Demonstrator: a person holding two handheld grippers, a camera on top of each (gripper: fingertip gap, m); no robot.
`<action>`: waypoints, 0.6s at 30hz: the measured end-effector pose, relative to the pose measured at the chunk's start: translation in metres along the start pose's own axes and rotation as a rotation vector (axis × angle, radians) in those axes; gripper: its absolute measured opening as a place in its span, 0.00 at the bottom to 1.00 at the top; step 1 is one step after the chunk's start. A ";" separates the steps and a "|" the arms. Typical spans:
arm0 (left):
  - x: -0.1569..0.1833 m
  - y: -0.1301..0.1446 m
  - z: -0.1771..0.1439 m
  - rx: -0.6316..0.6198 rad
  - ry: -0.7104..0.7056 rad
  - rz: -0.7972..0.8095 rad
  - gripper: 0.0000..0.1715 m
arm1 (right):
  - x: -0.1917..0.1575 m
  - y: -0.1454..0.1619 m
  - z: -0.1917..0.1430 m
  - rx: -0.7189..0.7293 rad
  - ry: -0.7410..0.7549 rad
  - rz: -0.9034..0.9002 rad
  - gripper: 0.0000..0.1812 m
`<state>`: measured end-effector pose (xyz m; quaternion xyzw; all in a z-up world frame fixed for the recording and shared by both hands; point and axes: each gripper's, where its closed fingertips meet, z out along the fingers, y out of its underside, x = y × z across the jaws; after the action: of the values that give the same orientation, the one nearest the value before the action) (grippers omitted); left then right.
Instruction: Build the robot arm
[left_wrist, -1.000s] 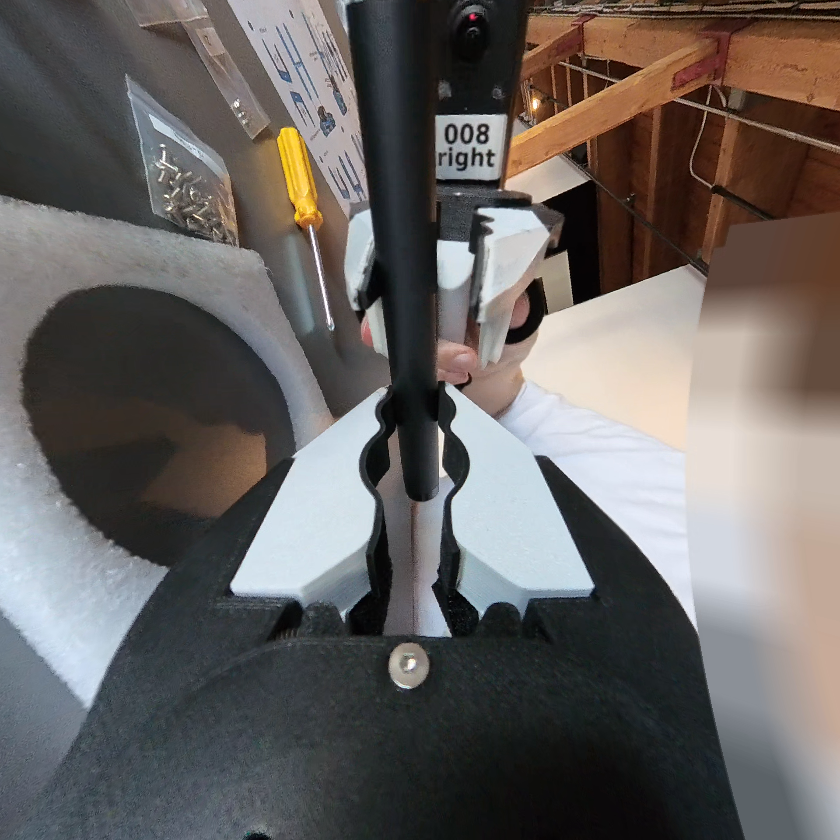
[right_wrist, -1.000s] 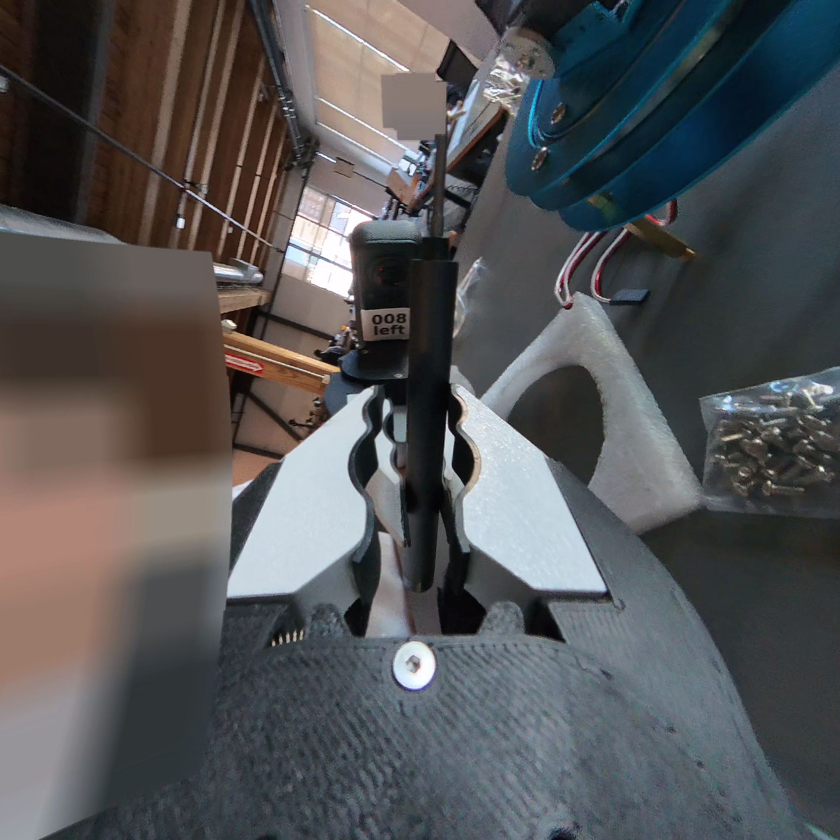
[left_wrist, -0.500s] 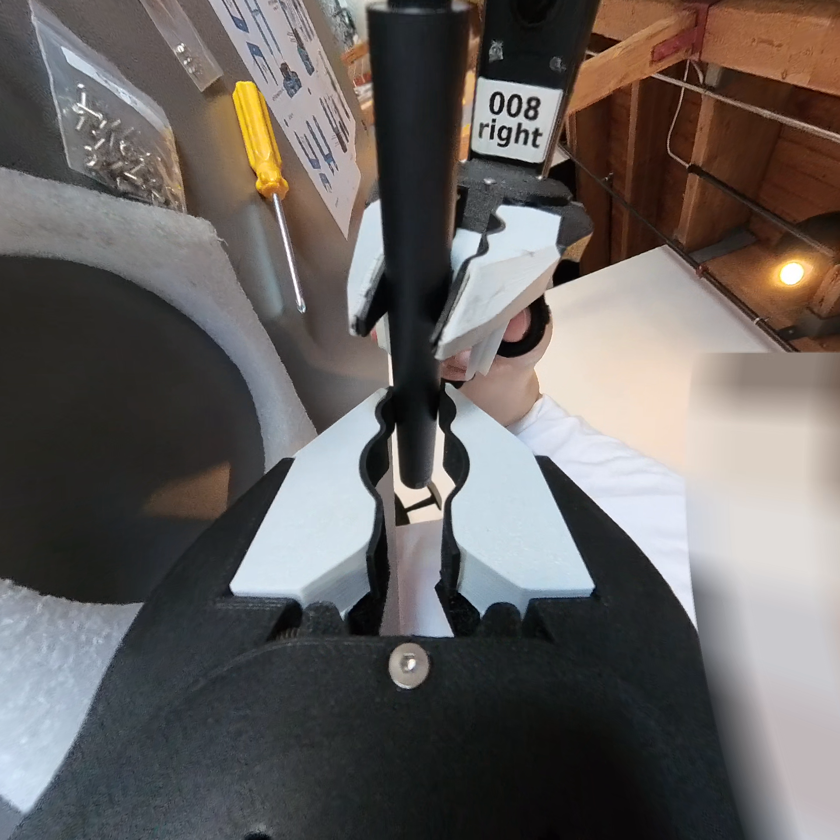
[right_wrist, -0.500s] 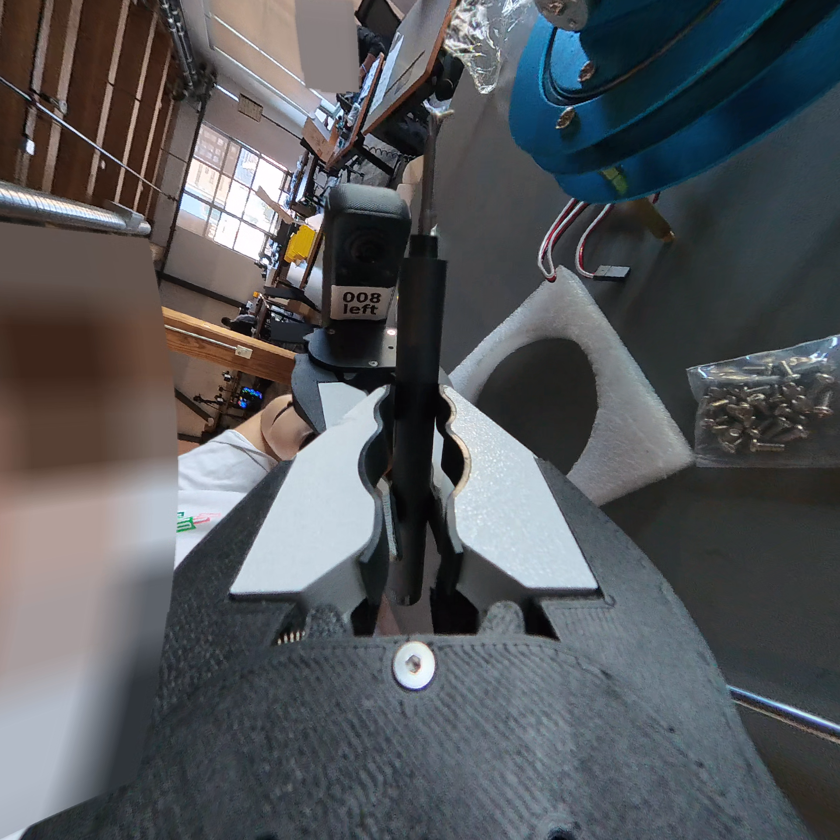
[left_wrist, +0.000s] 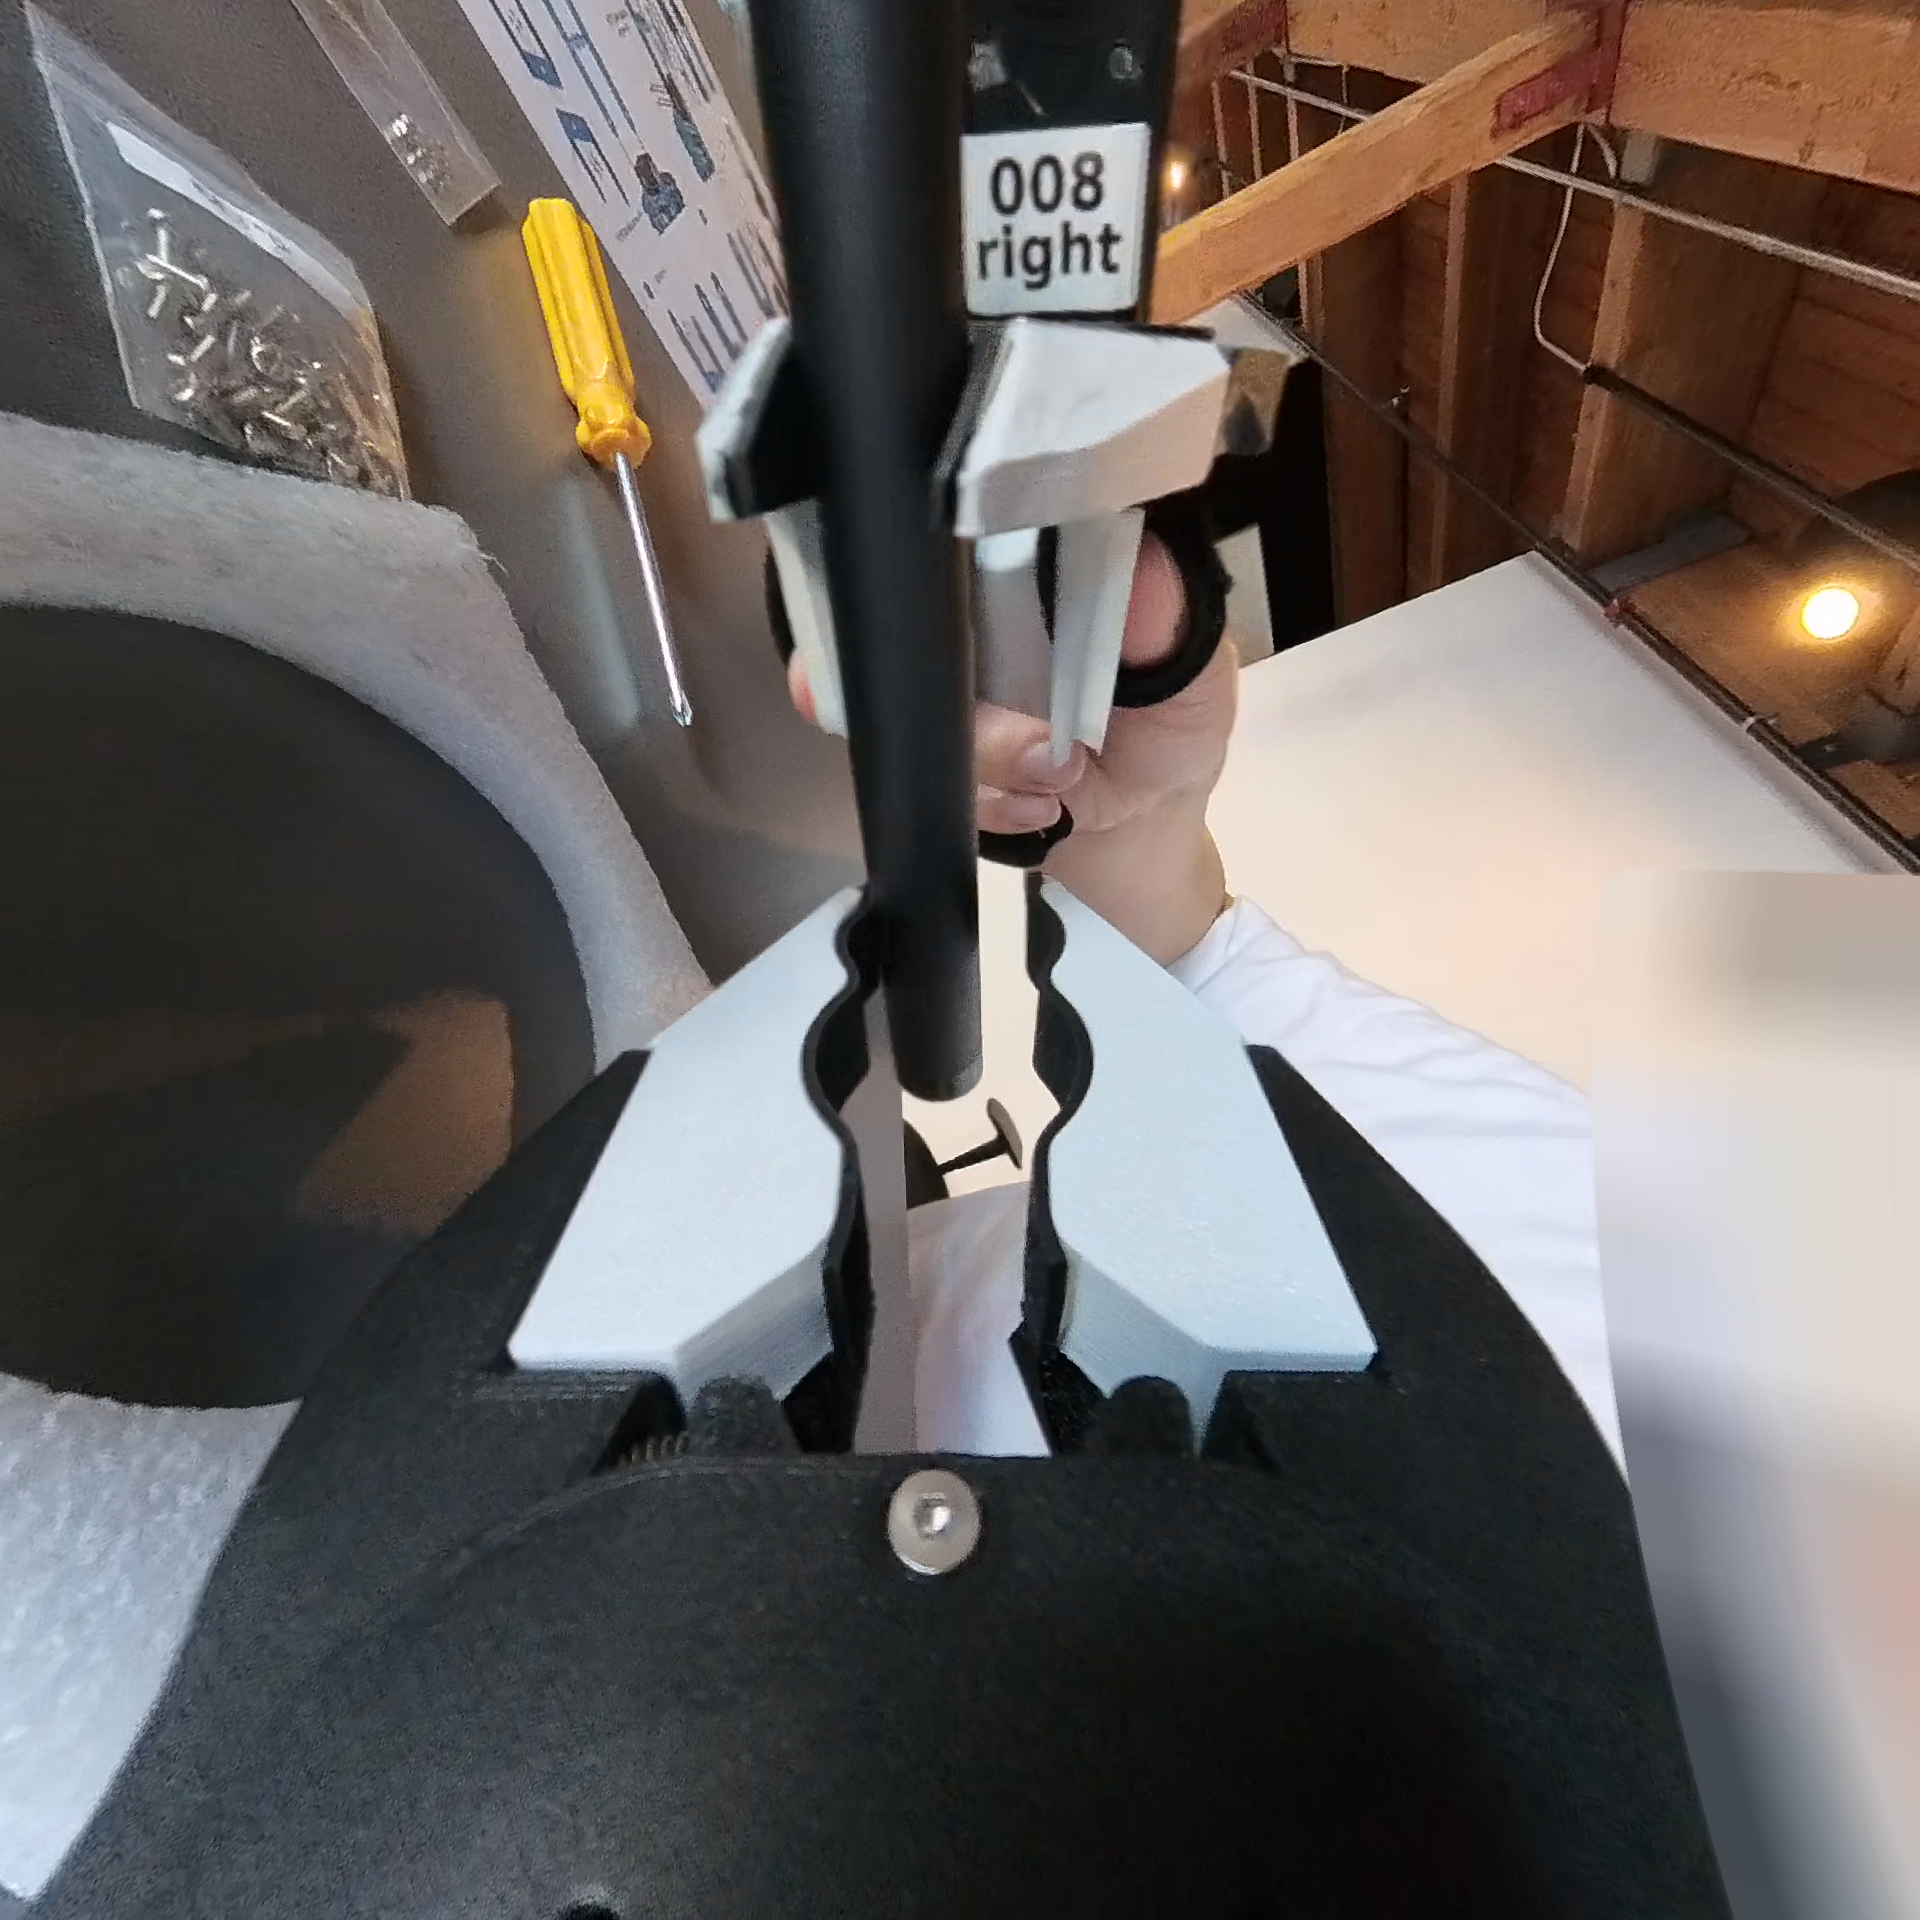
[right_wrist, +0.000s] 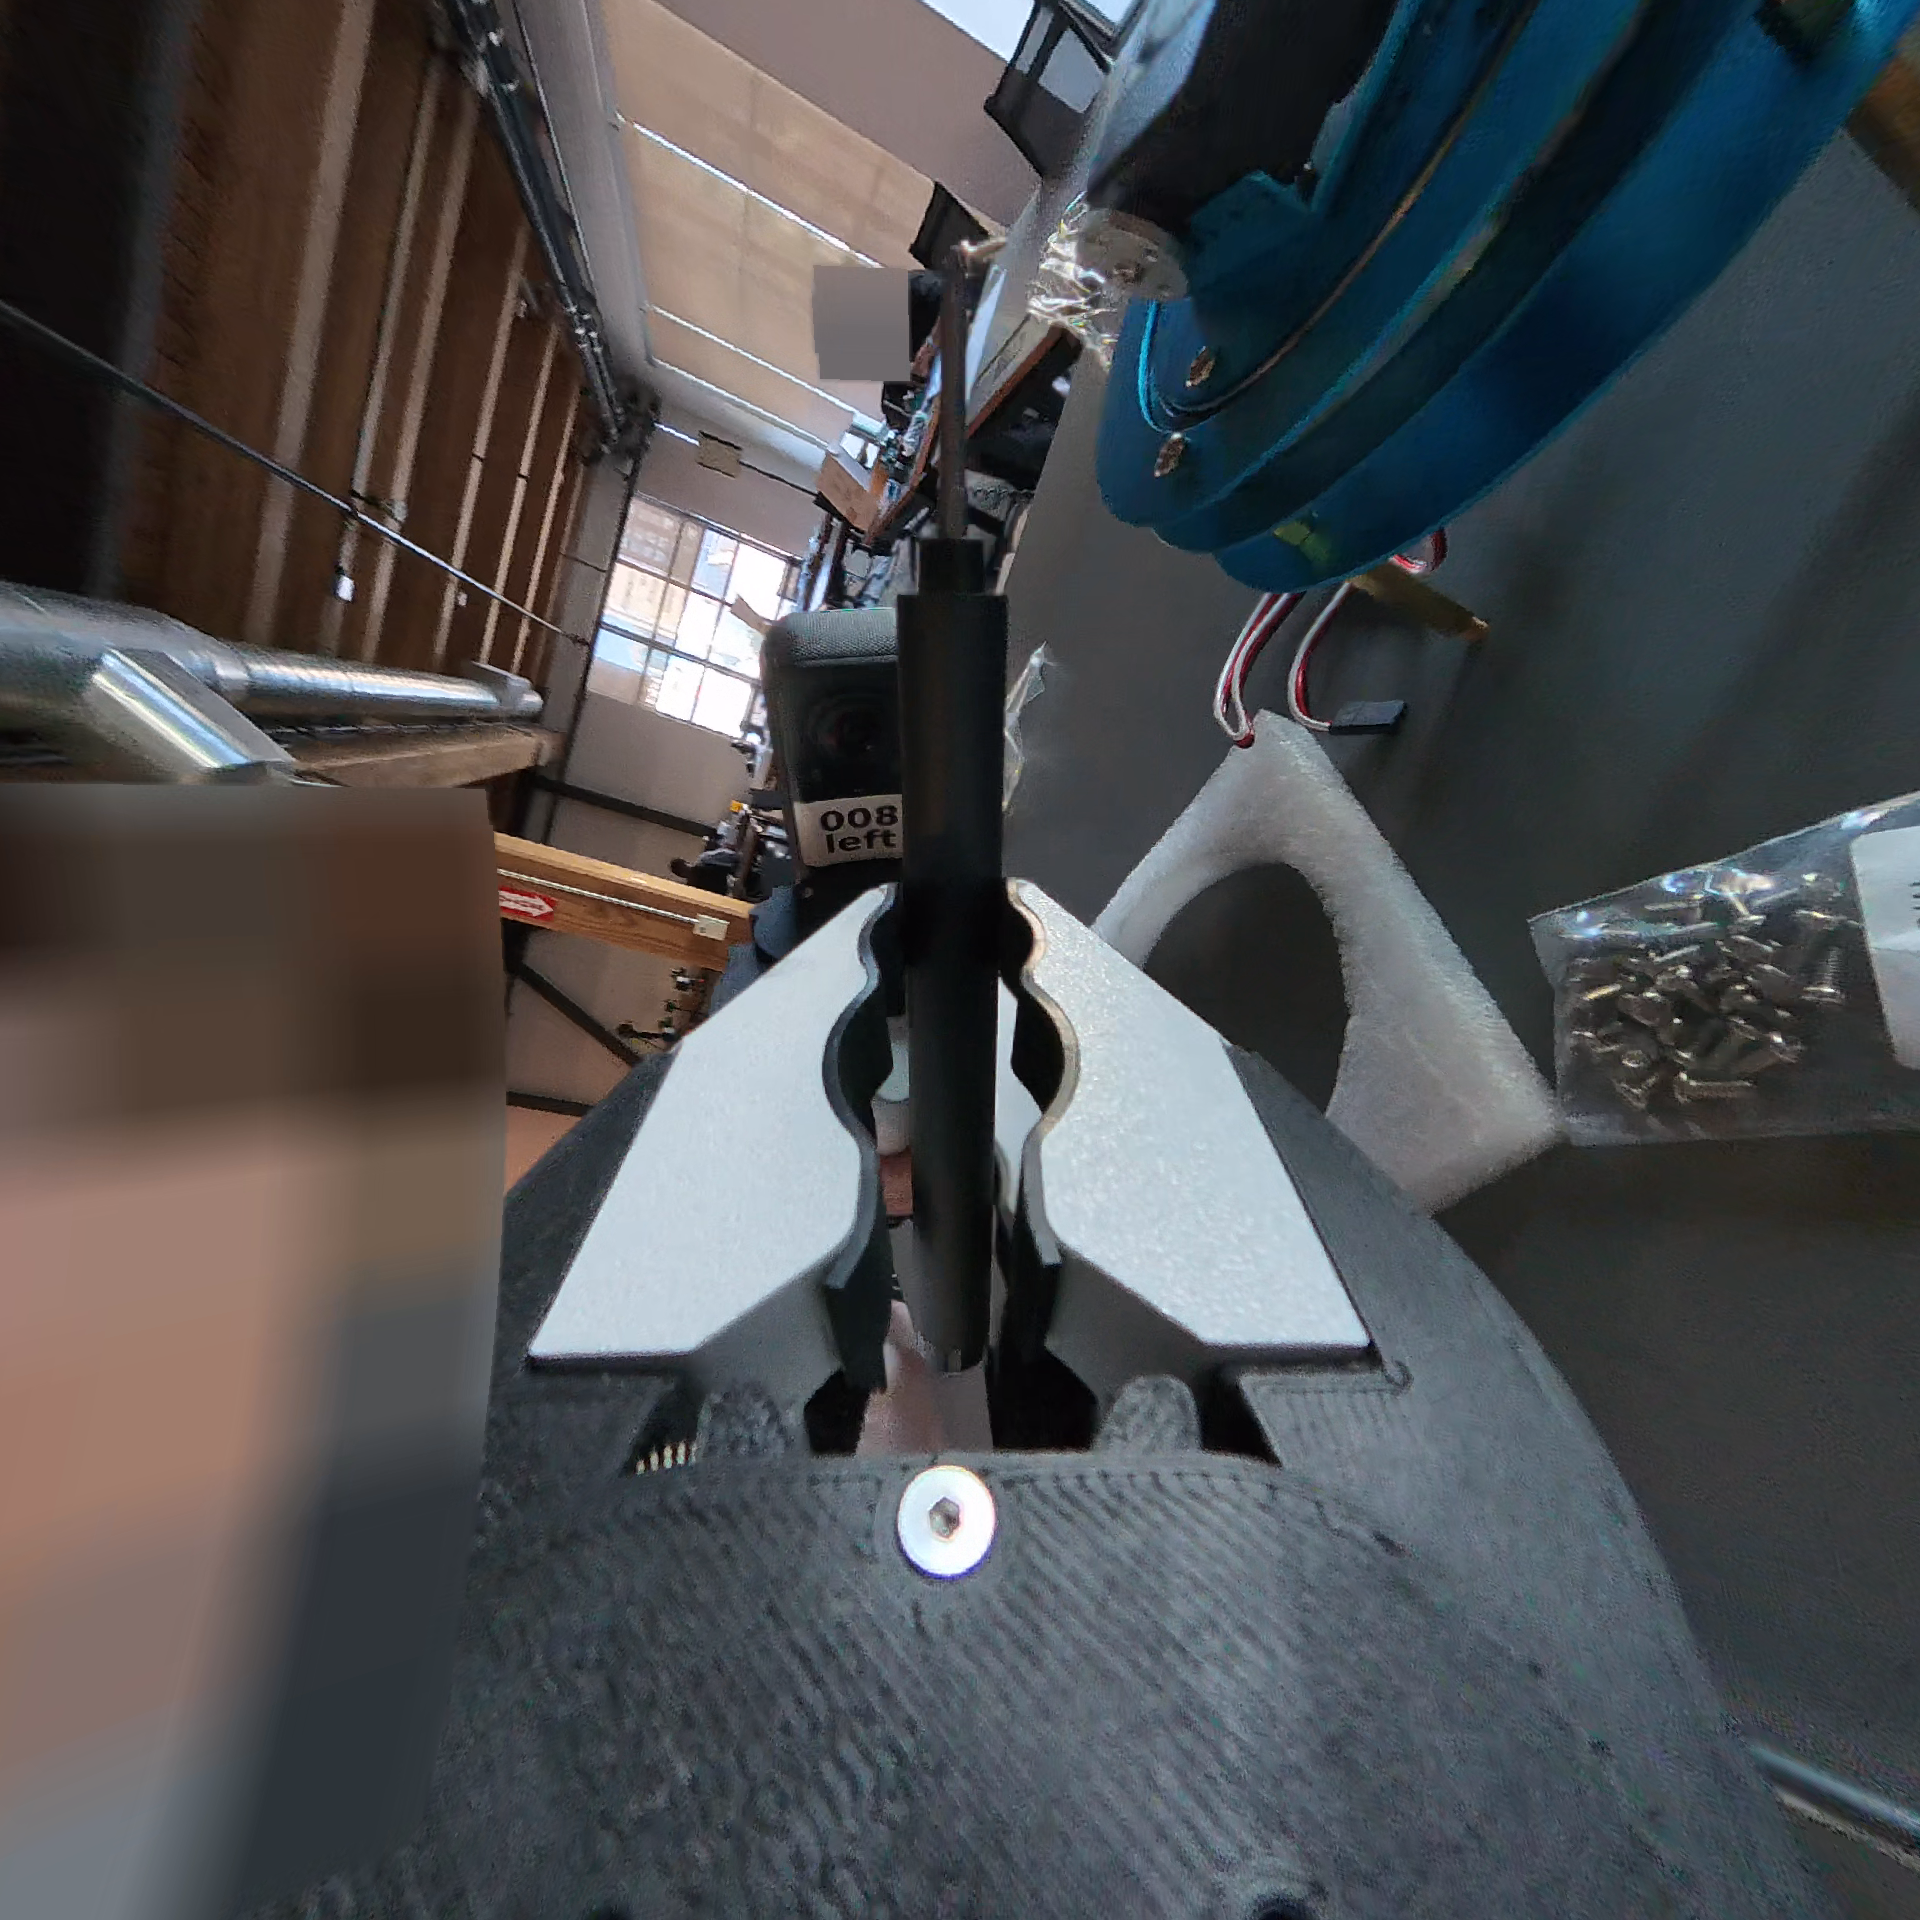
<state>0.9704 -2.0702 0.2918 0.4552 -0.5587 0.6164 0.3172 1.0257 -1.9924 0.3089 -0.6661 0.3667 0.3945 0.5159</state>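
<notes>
A black cylindrical tool handle runs between both grippers. In the right wrist view a thin metal shaft sticks out of its far end. My right gripper is shut on the handle; it also shows in the left wrist view, clamped around it and held by a hand. My left gripper is open: the handle's end lies against the left finger, with a gap to the right finger. In the right wrist view the left gripper's fingers are hidden behind the handle.
On the grey mat lie a yellow screwdriver, a bag of screws, a printed sheet and a white foam piece with a round hole. A blue round device with red and white wires stands behind. The grippers' ends are close to 9 cm from one another. My left tips are roughly 15 cm from the yellow screwdriver.
My left gripper's jaws have opened off the black handle, leaving a gap on the right side. The right gripper has stayed clamped on it. Both views have shifted slightly.
</notes>
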 end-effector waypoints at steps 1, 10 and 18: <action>-0.001 0.001 0.000 -0.004 -0.002 -0.004 0.11 | 0.001 0.000 0.002 -0.004 -0.009 0.010 0.09; 0.000 0.002 -0.003 -0.036 0.000 -0.030 0.20 | 0.002 0.004 0.002 -0.113 0.014 -0.074 0.09; -0.003 -0.010 -0.019 -0.035 -0.092 0.023 0.30 | 0.005 -0.010 -0.014 -0.212 0.088 -0.214 0.09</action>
<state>0.9762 -2.0495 0.2938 0.4711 -0.5886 0.5885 0.2919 1.0389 -2.0039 0.3111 -0.7688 0.2722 0.3440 0.4654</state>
